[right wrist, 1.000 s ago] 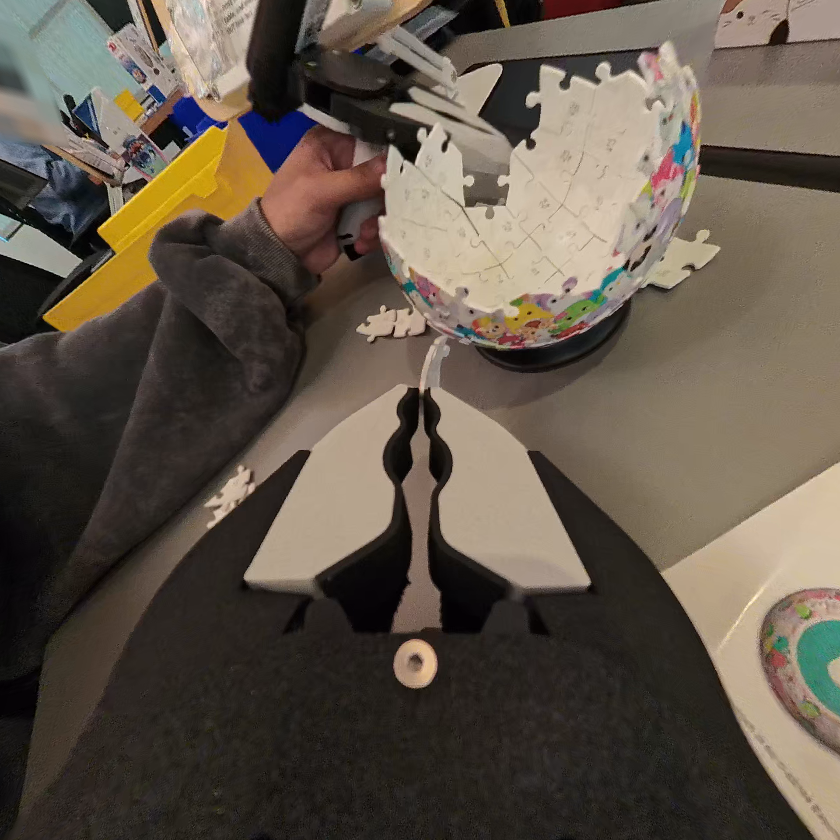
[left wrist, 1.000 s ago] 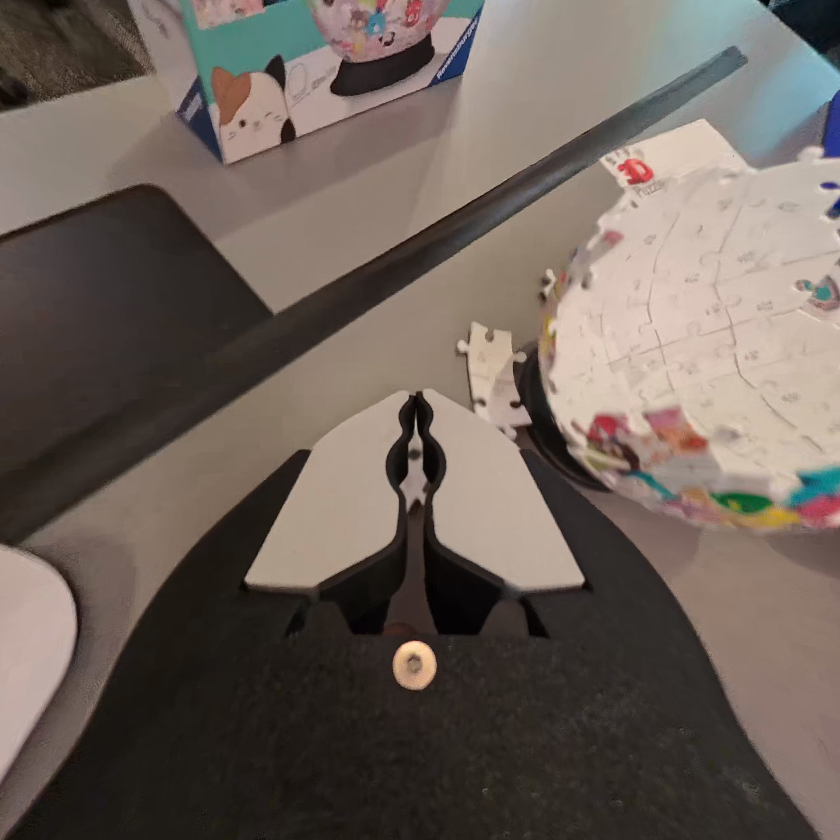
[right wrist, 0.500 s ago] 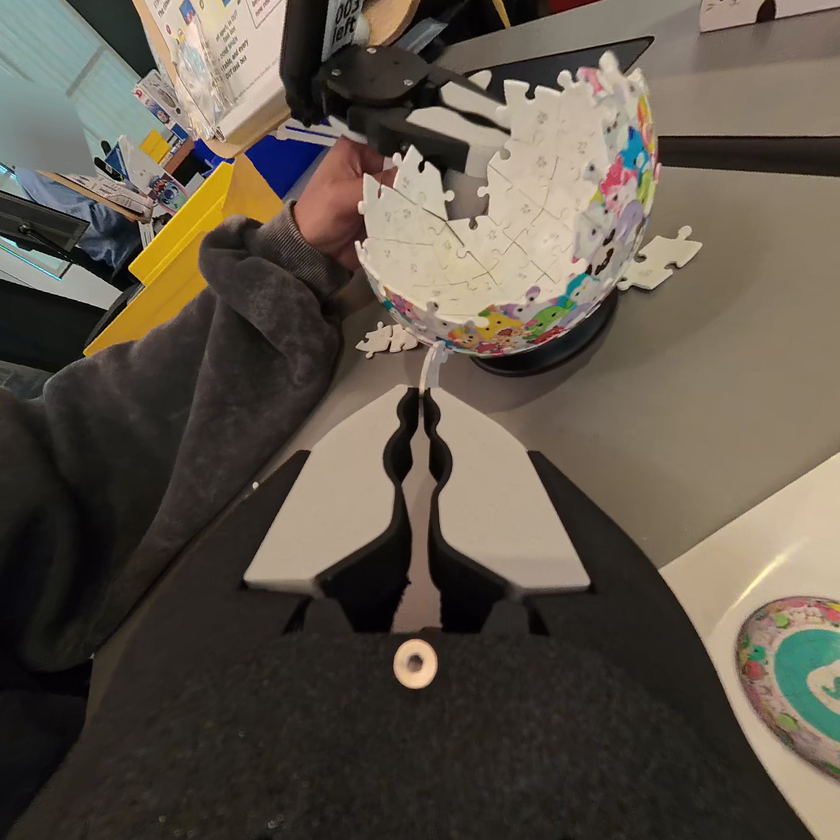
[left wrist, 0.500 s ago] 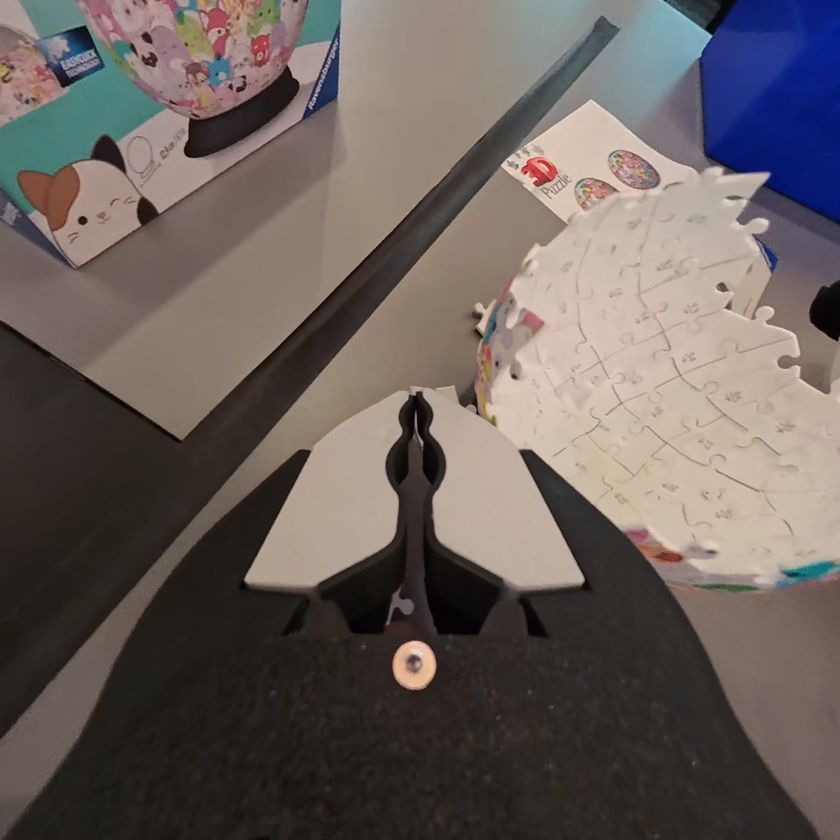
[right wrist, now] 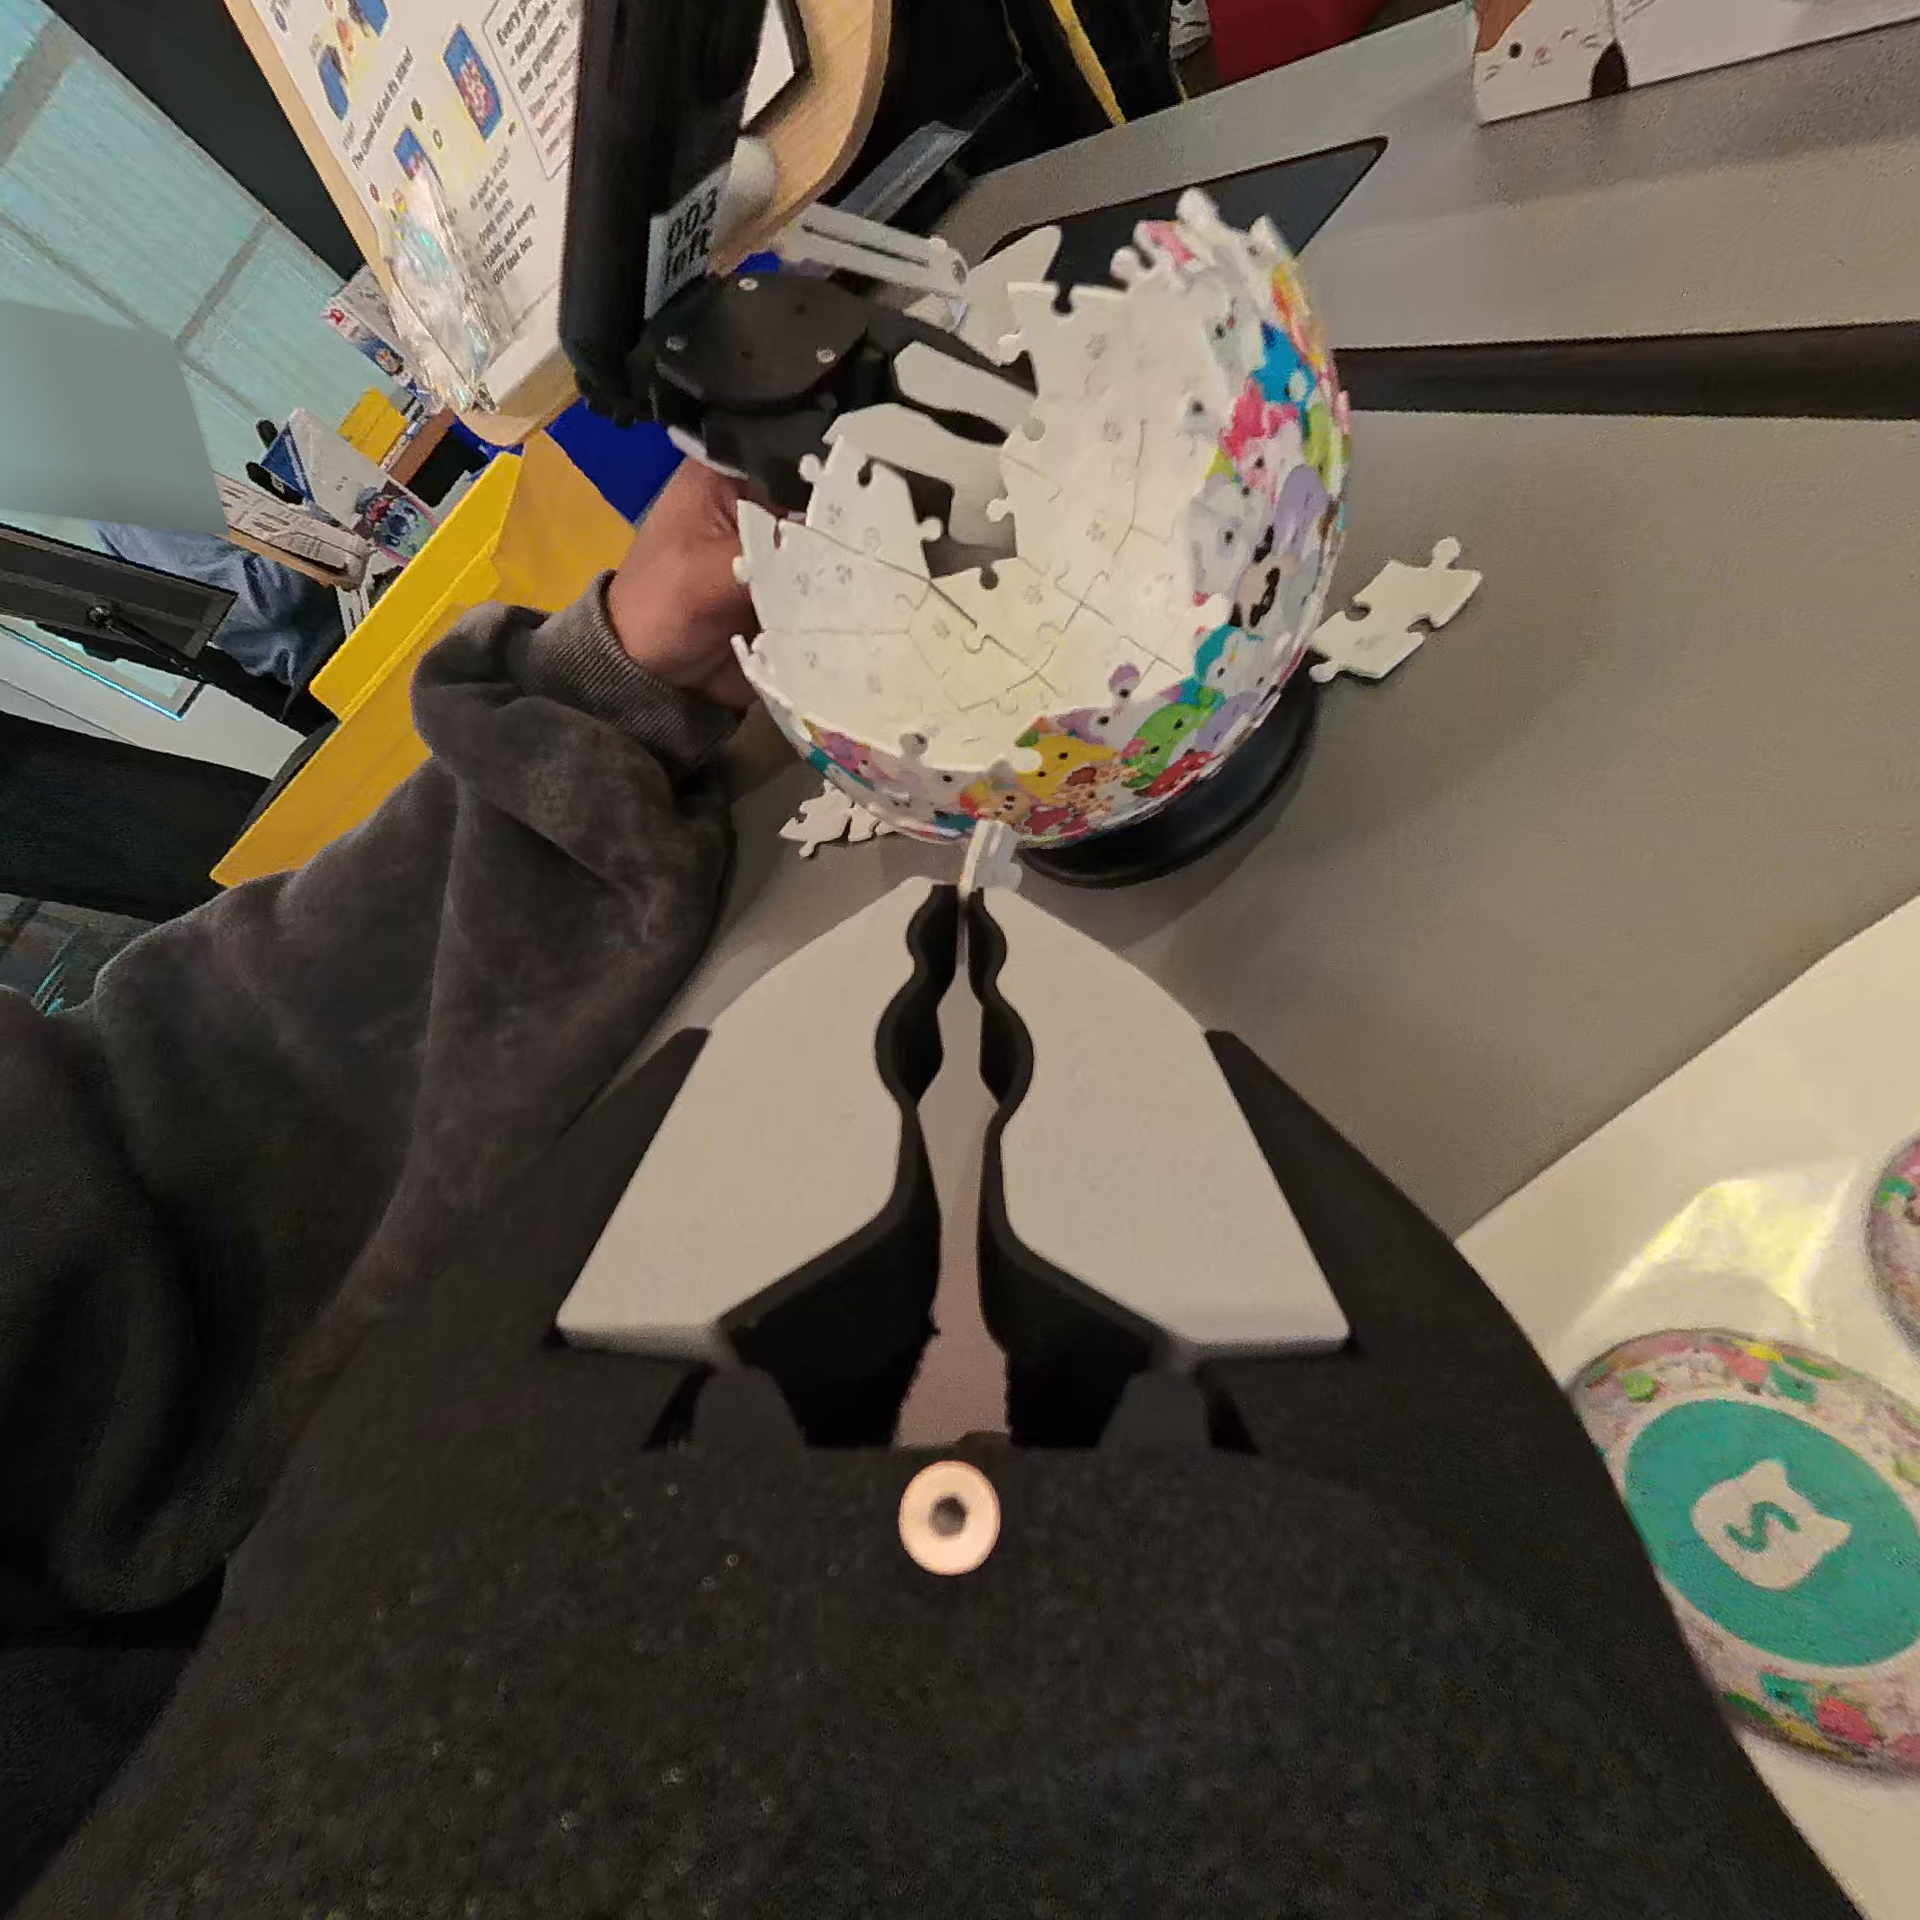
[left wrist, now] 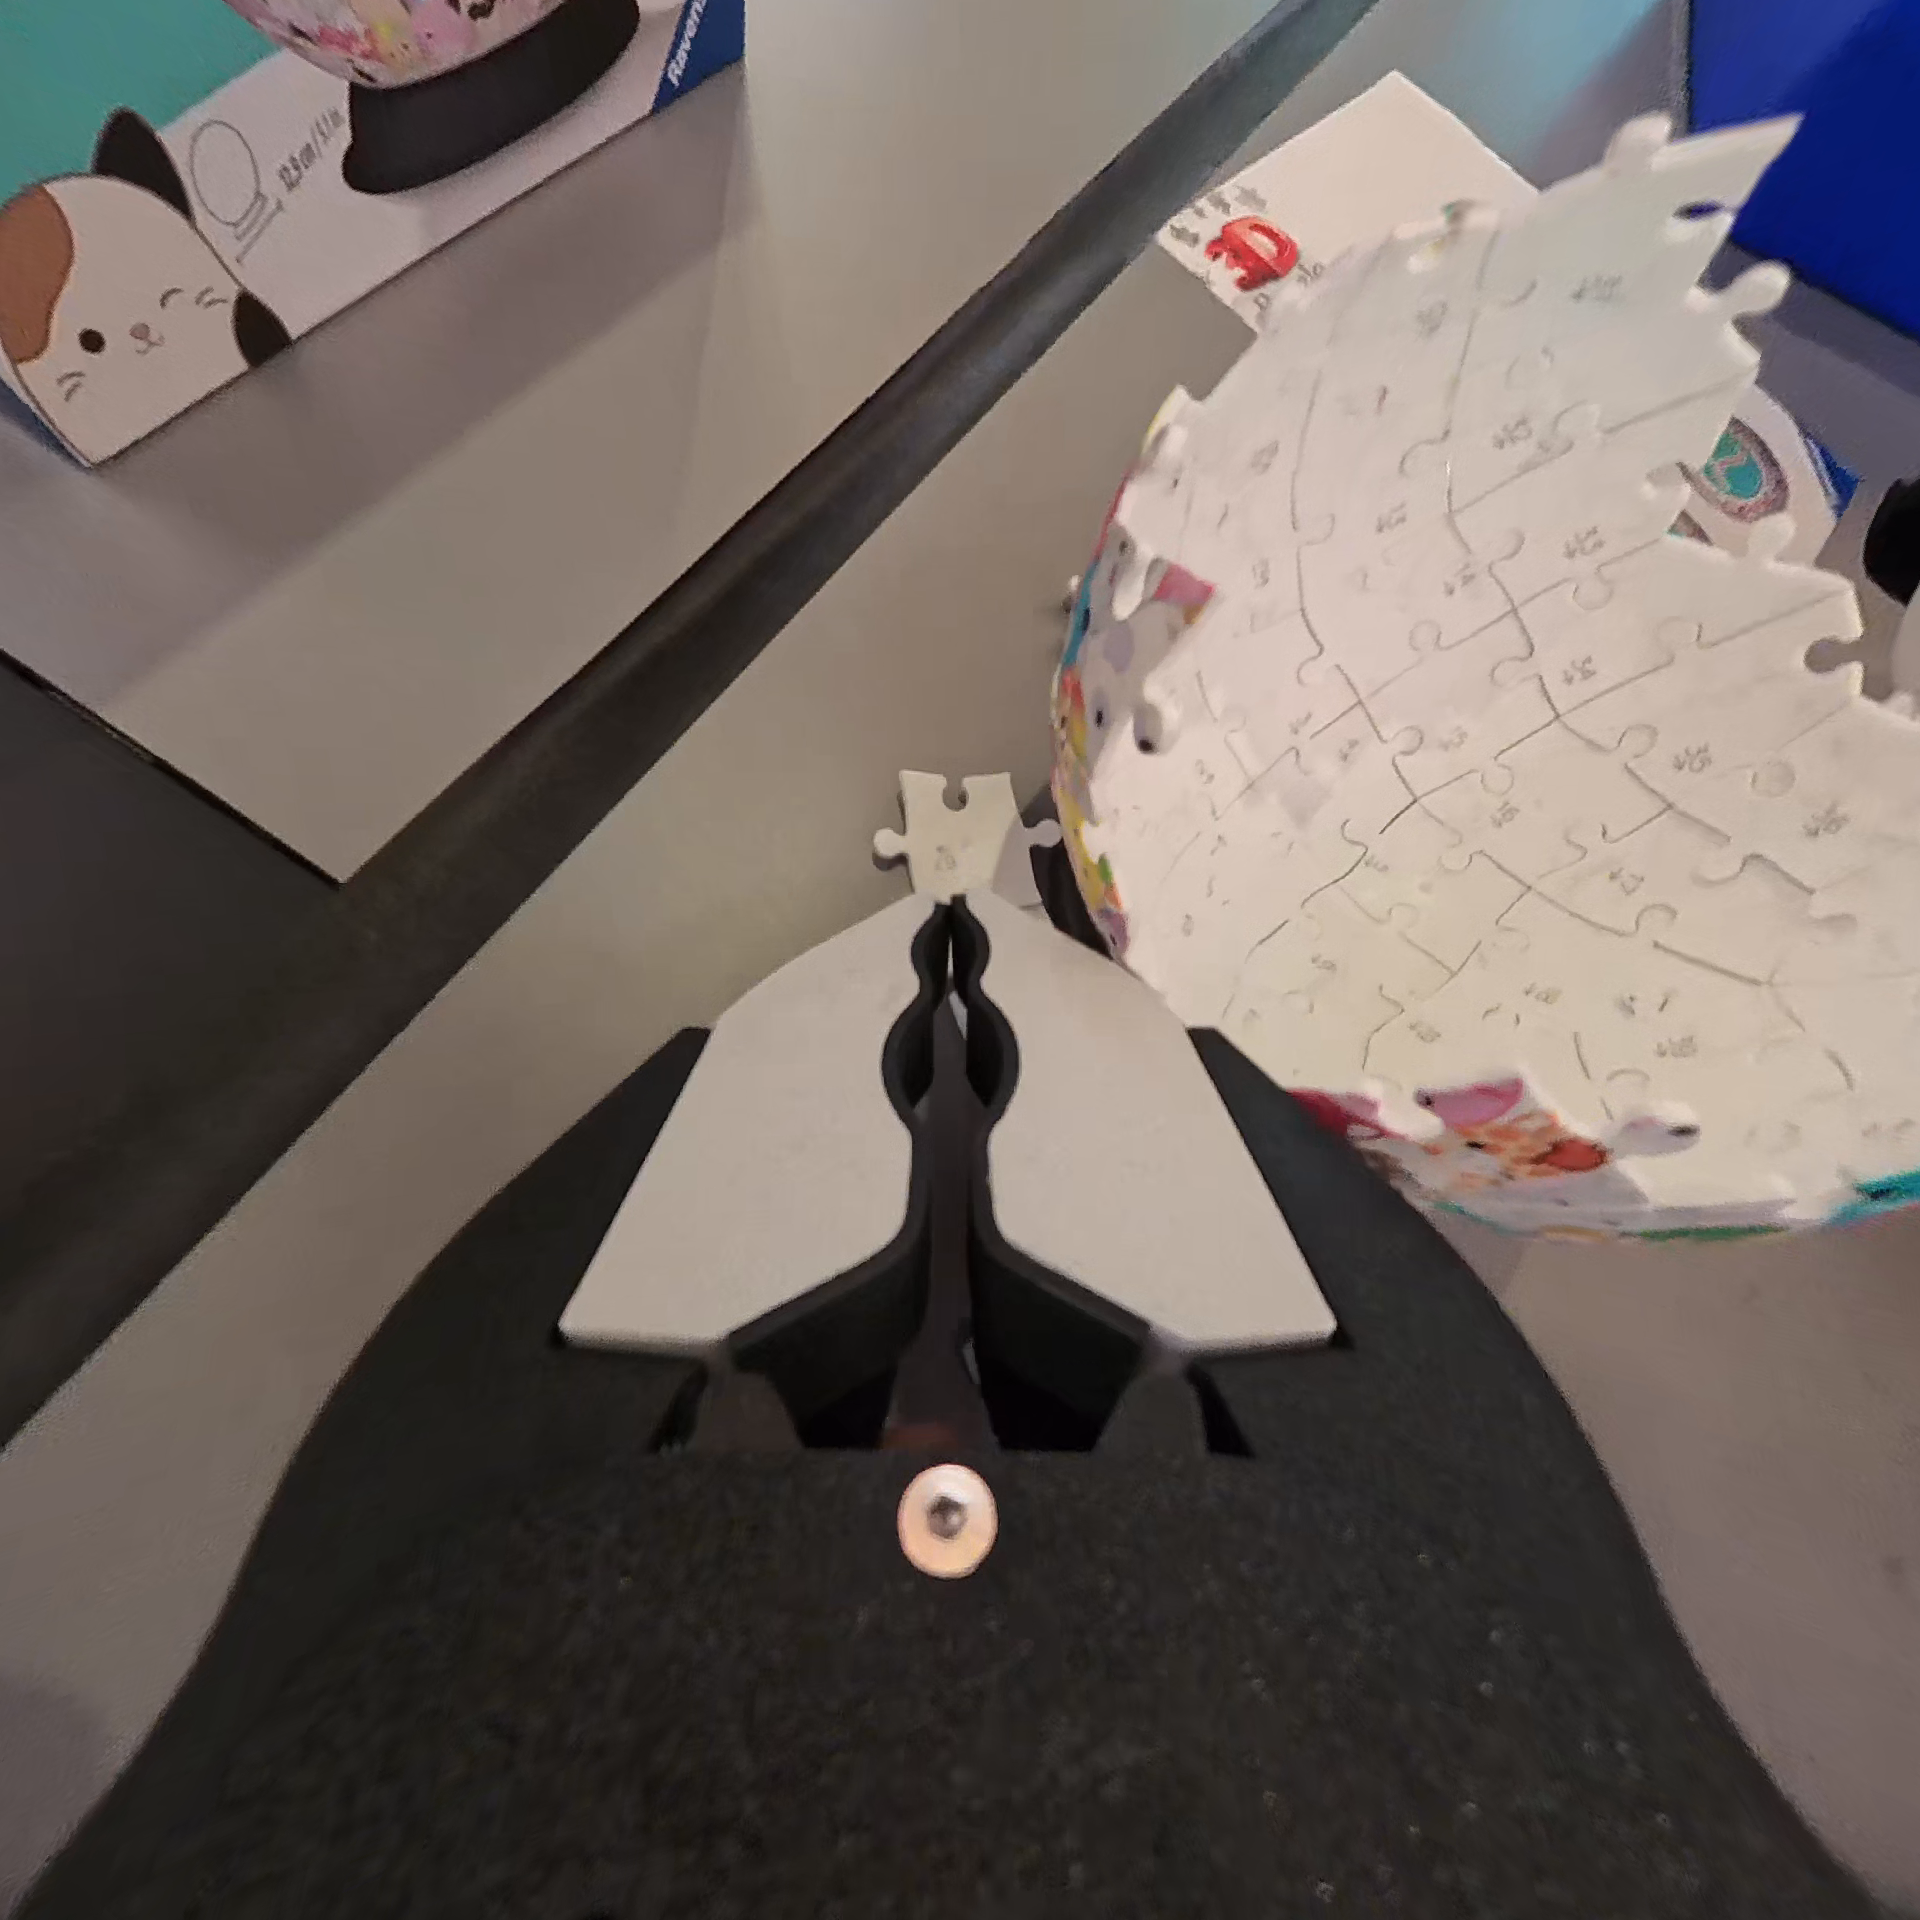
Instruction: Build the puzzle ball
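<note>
The half-built puzzle ball [left wrist: 1507, 727] is an open shell, white inside and colourful outside; it sits on a black stand [right wrist: 1195, 810]. My left gripper [left wrist: 949, 906] is shut on a white puzzle piece [left wrist: 951, 842], held just left of the ball's rim. In the right wrist view the left gripper [right wrist: 987, 421] sits behind the ball [right wrist: 1091, 582], partly hidden by its rim. My right gripper [right wrist: 961, 894] is shut on a thin puzzle piece [right wrist: 987, 857] seen edge-on, just below the ball's near side.
The puzzle box [left wrist: 312, 177] stands at the far left beyond a dark strip [left wrist: 727, 540] across the grey table. Loose pieces [right wrist: 1392, 613] lie right of the stand, more [right wrist: 831, 821] lie left of it. A leaflet [right wrist: 1662, 1299] lies at the right. A grey sleeve [right wrist: 364, 987] fills the left. About 15 cm separates my left fingertips from my right.
My left gripper has swung toward the ball's rim, and its held piece now shows past the fingertips. The right gripper has hardly moved and still holds its piece.
</note>
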`<state>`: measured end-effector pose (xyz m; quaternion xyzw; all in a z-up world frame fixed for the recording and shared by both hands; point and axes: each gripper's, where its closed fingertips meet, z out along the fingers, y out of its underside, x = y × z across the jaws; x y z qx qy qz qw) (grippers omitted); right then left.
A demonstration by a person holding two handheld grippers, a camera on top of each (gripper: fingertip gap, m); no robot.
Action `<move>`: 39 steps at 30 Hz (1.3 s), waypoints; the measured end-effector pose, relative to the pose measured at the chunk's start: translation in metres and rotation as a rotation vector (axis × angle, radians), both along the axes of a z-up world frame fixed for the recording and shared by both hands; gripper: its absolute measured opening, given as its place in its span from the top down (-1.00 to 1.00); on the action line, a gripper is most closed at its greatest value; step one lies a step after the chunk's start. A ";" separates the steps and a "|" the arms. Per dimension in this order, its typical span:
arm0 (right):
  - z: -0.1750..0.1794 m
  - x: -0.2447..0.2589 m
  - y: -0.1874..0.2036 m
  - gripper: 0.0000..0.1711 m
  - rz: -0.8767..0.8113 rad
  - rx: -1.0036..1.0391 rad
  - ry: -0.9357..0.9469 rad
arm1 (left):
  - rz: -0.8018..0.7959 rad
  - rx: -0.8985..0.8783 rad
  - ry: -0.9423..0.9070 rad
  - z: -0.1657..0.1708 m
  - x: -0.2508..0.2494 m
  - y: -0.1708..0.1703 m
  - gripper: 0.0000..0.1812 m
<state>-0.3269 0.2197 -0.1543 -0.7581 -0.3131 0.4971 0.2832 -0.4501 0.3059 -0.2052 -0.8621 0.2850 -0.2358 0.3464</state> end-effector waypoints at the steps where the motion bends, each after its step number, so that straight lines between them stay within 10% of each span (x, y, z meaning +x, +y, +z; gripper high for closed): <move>1: 0.000 0.001 0.002 0.98 -0.003 -0.001 -0.002 | -0.001 -0.003 0.011 -0.002 0.000 -0.002 1.00; 20: 0.019 0.050 0.025 0.98 -0.056 0.057 -0.007 | -0.049 -0.014 0.076 -0.009 0.032 -0.061 1.00; 39: 0.062 0.051 -0.032 0.98 0.029 0.286 -0.034 | -0.081 0.016 0.076 -0.007 0.081 -0.095 1.00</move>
